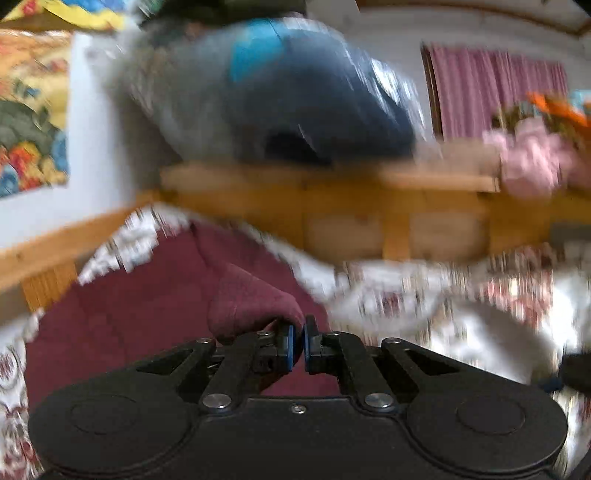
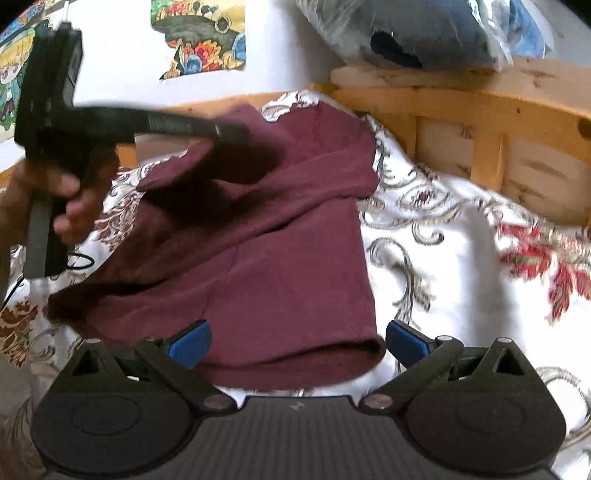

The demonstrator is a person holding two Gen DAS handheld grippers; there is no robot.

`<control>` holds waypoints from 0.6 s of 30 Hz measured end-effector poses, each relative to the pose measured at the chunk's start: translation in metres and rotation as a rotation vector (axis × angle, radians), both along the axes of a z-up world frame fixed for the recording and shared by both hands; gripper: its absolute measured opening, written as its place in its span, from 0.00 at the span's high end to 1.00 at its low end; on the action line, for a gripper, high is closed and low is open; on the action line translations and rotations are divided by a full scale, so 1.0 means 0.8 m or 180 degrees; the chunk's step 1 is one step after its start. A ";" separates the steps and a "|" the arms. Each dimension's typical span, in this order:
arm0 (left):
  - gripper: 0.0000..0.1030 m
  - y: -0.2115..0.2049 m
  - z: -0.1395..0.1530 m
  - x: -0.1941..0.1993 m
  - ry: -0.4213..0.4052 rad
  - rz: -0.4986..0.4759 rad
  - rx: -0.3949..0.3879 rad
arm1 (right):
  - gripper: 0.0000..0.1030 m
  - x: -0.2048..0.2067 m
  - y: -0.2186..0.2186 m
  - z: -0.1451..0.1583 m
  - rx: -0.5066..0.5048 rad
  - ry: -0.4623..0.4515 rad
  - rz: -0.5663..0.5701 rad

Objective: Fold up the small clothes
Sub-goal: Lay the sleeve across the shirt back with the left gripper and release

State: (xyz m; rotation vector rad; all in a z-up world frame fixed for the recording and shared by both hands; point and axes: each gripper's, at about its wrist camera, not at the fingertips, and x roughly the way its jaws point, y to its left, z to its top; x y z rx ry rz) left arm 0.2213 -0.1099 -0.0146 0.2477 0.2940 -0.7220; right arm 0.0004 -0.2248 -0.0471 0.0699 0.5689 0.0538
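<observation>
A maroon garment lies on a white floral bedsheet. In the left wrist view my left gripper is shut, pinching a raised fold of the maroon garment; this view is motion-blurred. In the right wrist view my right gripper is open, its blue pads either side of the garment's near hem, just above it. The left gripper's body, held by a hand, reaches over the garment's far left part; its fingertips are blurred there.
A wooden bed frame runs behind the sheet. A dark blue bundle in clear plastic sits on the frame's top. Posters hang on the white wall. Pink cloth and a purple curtain are at far right.
</observation>
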 end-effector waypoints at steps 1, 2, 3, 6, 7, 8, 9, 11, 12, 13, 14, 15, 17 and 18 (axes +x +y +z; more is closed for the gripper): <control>0.93 -0.003 -0.009 0.000 0.0082 -0.0022 0.0069 | 0.00 -0.001 -0.001 -0.002 -0.0001 0.0023 0.0020; 0.90 0.000 -0.014 -0.002 0.0173 -0.0042 0.0096 | 0.00 -0.002 0.000 -0.005 -0.0032 0.0045 0.0043; 0.82 0.002 -0.020 -0.001 0.0272 -0.0063 0.0105 | 0.00 -0.003 0.002 -0.007 -0.0067 0.0057 0.0066; 0.63 0.012 -0.027 0.001 0.0496 -0.0143 0.0057 | 0.00 -0.005 0.007 -0.011 -0.0132 0.0055 0.0115; 0.59 0.014 -0.027 -0.002 0.0542 -0.0176 0.0034 | 0.00 -0.005 0.009 -0.011 -0.0140 0.0047 0.0126; 0.50 0.018 -0.023 -0.006 0.0566 -0.0210 0.0003 | 0.00 -0.005 0.010 -0.010 -0.0141 0.0038 0.0135; 0.40 0.023 -0.020 -0.009 0.0563 -0.0236 -0.0023 | 0.00 -0.005 0.012 -0.010 -0.0142 0.0027 0.0143; 0.28 0.033 -0.013 -0.018 0.0554 -0.0257 -0.0065 | 0.00 -0.003 0.014 -0.009 -0.0175 0.0014 0.0142; 0.24 0.039 -0.009 -0.020 0.0569 -0.0256 -0.0085 | 0.00 -0.002 0.016 -0.009 -0.0211 0.0013 0.0129; 0.23 0.047 -0.007 -0.022 0.0605 -0.0241 -0.0093 | 0.00 -0.002 0.019 -0.009 -0.0237 0.0007 0.0113; 0.21 0.053 -0.005 -0.021 0.0657 -0.0209 -0.0080 | 0.00 -0.002 0.021 -0.009 -0.0252 -0.0006 0.0092; 0.20 0.061 -0.003 -0.020 0.0703 -0.0157 -0.0064 | 0.00 -0.003 0.023 -0.010 -0.0250 -0.0017 0.0078; 0.17 0.079 -0.002 -0.016 0.0726 0.0064 -0.0026 | 0.00 -0.002 0.026 -0.010 -0.0251 -0.0032 0.0060; 0.16 0.088 -0.005 -0.013 0.0704 0.0229 0.0017 | 0.00 -0.001 0.028 -0.009 -0.0259 -0.0048 0.0060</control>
